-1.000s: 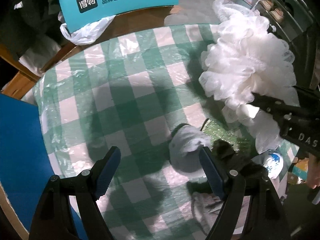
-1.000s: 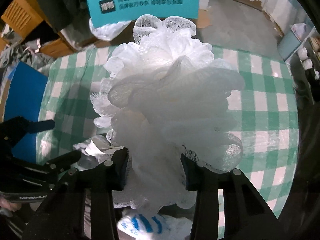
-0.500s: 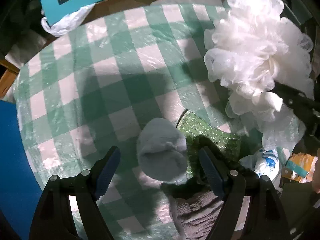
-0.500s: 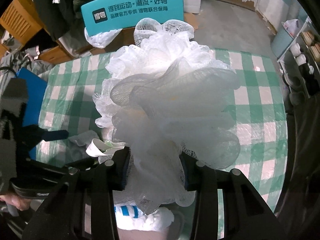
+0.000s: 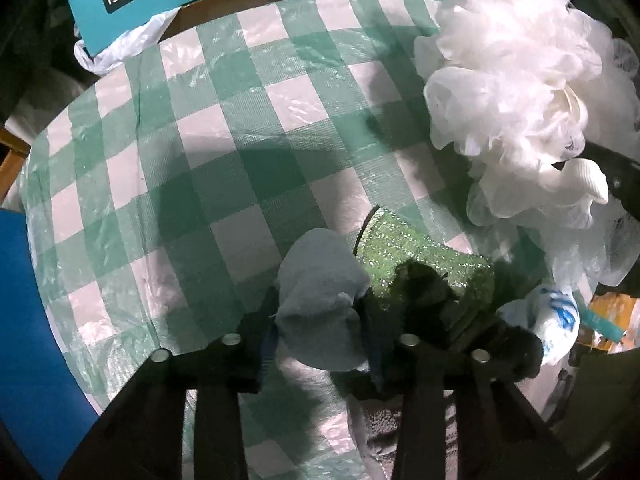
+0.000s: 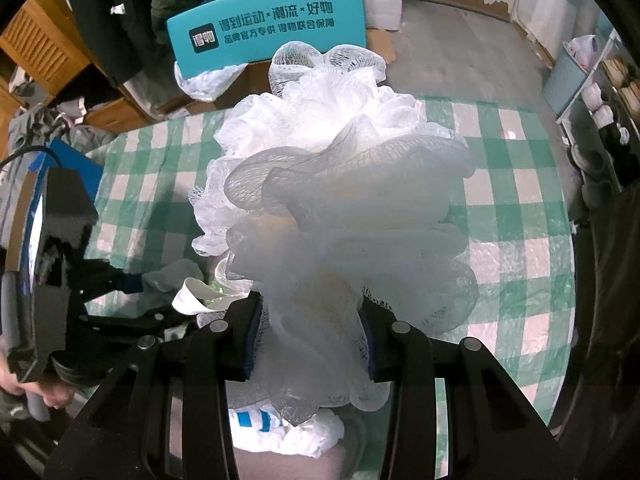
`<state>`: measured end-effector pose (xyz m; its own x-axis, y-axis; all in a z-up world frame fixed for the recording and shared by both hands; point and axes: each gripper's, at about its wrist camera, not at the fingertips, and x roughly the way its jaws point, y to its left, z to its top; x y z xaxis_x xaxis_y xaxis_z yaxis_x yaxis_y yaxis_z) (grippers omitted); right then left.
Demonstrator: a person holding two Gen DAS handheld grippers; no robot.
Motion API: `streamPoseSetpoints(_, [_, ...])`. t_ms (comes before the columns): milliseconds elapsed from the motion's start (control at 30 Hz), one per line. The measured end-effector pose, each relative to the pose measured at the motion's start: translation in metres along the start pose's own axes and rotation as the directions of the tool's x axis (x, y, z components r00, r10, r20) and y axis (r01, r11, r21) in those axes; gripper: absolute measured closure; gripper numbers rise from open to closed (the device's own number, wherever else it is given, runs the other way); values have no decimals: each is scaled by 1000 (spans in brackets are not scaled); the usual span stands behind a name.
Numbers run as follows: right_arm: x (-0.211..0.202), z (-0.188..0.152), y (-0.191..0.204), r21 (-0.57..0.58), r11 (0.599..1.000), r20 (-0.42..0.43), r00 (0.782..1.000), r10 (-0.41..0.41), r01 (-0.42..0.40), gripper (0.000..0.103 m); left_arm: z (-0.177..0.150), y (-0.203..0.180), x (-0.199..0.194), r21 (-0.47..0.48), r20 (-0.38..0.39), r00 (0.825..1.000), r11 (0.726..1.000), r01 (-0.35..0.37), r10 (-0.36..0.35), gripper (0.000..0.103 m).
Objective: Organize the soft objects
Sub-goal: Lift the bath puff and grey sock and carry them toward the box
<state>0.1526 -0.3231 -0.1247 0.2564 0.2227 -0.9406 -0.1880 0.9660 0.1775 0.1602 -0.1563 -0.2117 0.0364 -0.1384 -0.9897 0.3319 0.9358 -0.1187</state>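
Note:
My left gripper is shut on a pale blue-grey cloth low over the green-and-white checked table; it also shows in the right wrist view. My right gripper is shut on a big white mesh bath puff and holds it above the table; the puff fills the upper right of the left wrist view. A glittery green sponge lies just right of the cloth, with a dark fuzzy object on it.
A white-and-blue soft item lies at the table's right edge, also below the puff. A grey towel lies near me. A teal printed box and white bag stand beyond the far edge. A blue panel is left.
My left gripper moved in over the blue-grey cloth and closed on it. The right gripper kept hold of the puff and lifted it a little higher.

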Motion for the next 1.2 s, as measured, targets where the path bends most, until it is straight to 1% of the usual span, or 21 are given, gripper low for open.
streamPoseSetpoints(33, [-1, 0, 1, -4, 1000, 2, 1000, 0, 0, 65, 0, 1, -1, -1, 4, 1000, 1000, 2, -2, 74])
streamPoseSetpoints(100, [-3, -1, 6, -15, 1000, 7, 1000, 2, -2, 66, 0, -1, -7, -1, 18, 1000, 1000, 4, -4, 76])
streamPoseSetpoints(200, [-6, -2, 11, -28, 1000, 16, 1000, 4, -4, 66, 0, 0, -15, -5, 44, 999, 1000, -5, 5, 77])
streamPoseSetpoints(267, [-9, -3, 13, -32, 999, 23, 1000, 7, -6, 66, 0, 2, -23, -23, 58, 998, 1000, -8, 10, 79])
streamPoseSetpoints(467, [-23, -5, 21, -43, 999, 61, 998, 15, -12, 68, -3, 4, -51, -45, 131, 990, 998, -48, 54, 79])
streamPoseSetpoints(633, [-36, -6, 27, -53, 998, 93, 995, 21, -16, 68, -7, 1, -76, -37, 174, 980, 995, -94, 99, 79])
streamPoseSetpoints(700, [-42, -7, 30, -59, 998, 105, 994, 24, -18, 68, -15, 9, -82, -33, 188, 976, 994, -104, 108, 79])
streamPoseSetpoints(867, [-56, -9, 39, -70, 997, 133, 990, 36, -27, 68, -24, 10, -97, -28, 213, 969, 993, -119, 122, 79])
streamPoseSetpoints(1200, [-76, -14, 52, -92, 994, 175, 982, 69, -54, 68, -42, 9, -131, -26, 260, 957, 992, -123, 126, 79])
